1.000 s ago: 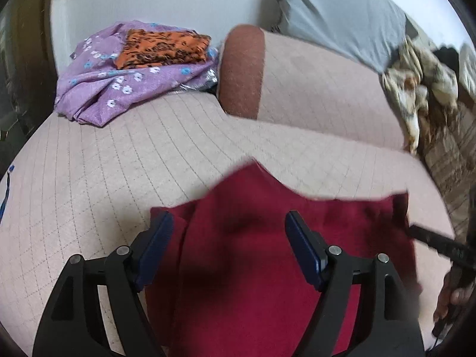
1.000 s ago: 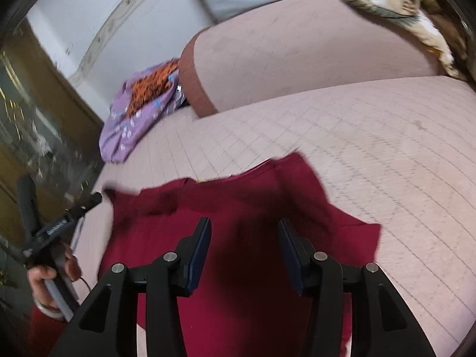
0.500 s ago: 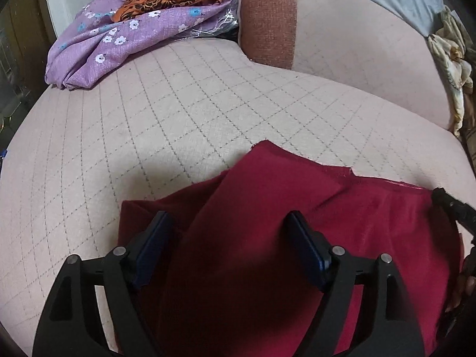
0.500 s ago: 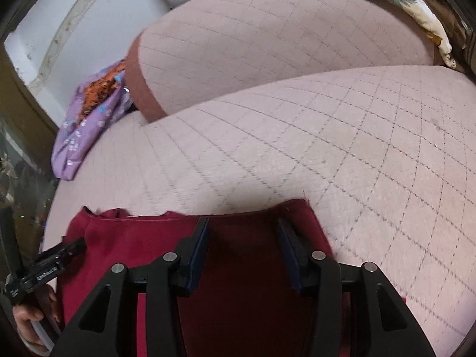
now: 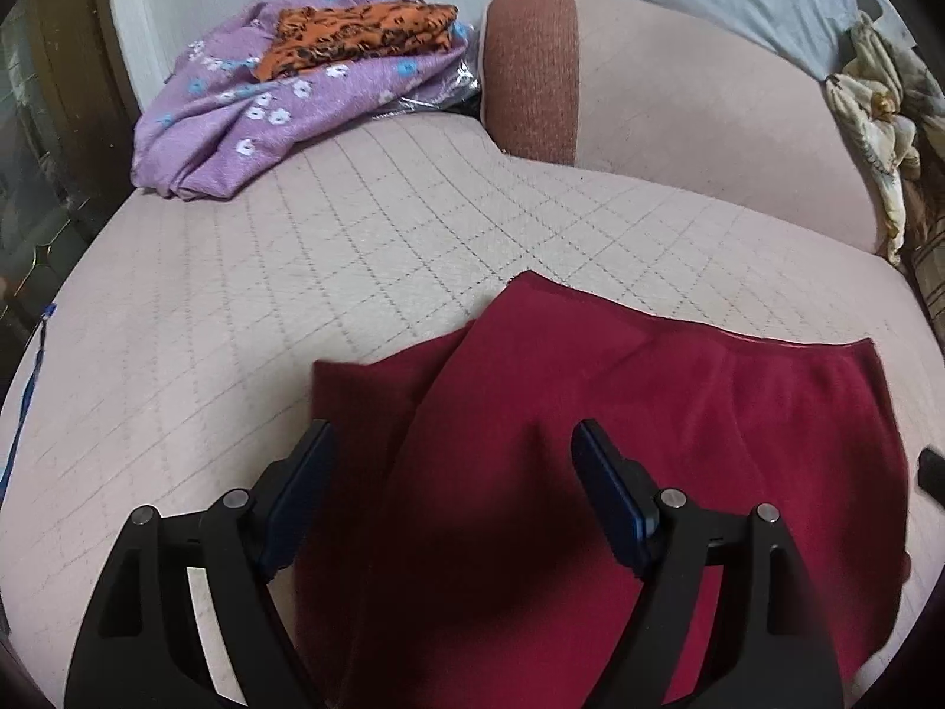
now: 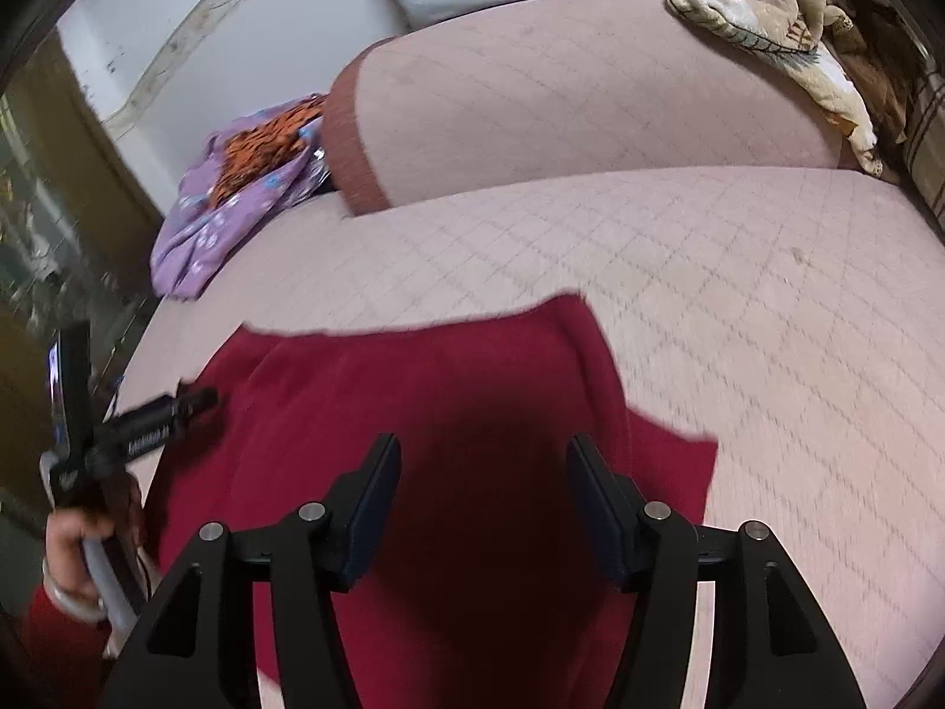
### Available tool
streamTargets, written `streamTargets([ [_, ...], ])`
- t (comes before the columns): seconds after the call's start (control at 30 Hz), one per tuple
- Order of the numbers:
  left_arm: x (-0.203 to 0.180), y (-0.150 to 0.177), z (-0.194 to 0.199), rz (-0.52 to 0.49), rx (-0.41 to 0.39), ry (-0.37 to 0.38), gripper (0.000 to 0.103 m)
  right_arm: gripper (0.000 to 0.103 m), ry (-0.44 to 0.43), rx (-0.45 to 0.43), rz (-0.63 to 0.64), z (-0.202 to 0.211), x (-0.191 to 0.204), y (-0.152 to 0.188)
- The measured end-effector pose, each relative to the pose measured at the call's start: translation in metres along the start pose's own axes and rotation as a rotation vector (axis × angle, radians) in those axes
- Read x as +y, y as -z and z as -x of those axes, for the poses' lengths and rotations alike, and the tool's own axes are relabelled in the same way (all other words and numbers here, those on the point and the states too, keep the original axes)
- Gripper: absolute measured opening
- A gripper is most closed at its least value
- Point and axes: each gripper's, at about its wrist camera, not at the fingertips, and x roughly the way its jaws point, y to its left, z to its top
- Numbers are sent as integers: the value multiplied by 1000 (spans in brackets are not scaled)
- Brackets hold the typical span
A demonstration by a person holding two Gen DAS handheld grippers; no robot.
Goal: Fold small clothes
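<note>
You see a soft, fuzzy red cloth (image 5: 679,413) on a rough, stitched sofa seat (image 5: 295,272). Your left gripper (image 5: 449,472) looks like matt black plastic.

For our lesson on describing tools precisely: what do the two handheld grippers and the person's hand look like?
Both the left gripper and the right gripper have matte black angular frames with silver round pivot bolts and flat dark-blue pads. In the right wrist view, the left gripper's black body carries small white lettering, too blurred to read. The hand gripping it wears a red sleeve and a pale bangle.
</note>
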Motion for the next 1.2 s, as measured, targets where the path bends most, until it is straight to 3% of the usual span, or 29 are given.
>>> streamTargets([
  [0.17, 6, 13, 32, -10, -28, -6, 81, 60, 41, 75, 26, -13, 3, 23],
  [0.23, 10, 20, 46, -10, -30, -4, 81, 60, 69, 144, 30, -29, -1, 34],
  [0.37, 18, 38, 72, -3, -40, 15, 81, 60, 131, 118, 104, -24, 14, 40],
  [0.5, 27, 56, 85, 12, -42, 29, 81, 60, 120, 105, 119, -11, 29, 43],
  [0.77, 45, 75, 72, 106, -16, 92, 81, 60, 140, 102, 175, -9, 55, 49],
  [1.2, 58, 84, 44, 140, 9, 135, 81, 64, 116, 114, 219, -38, 91, 35],
])
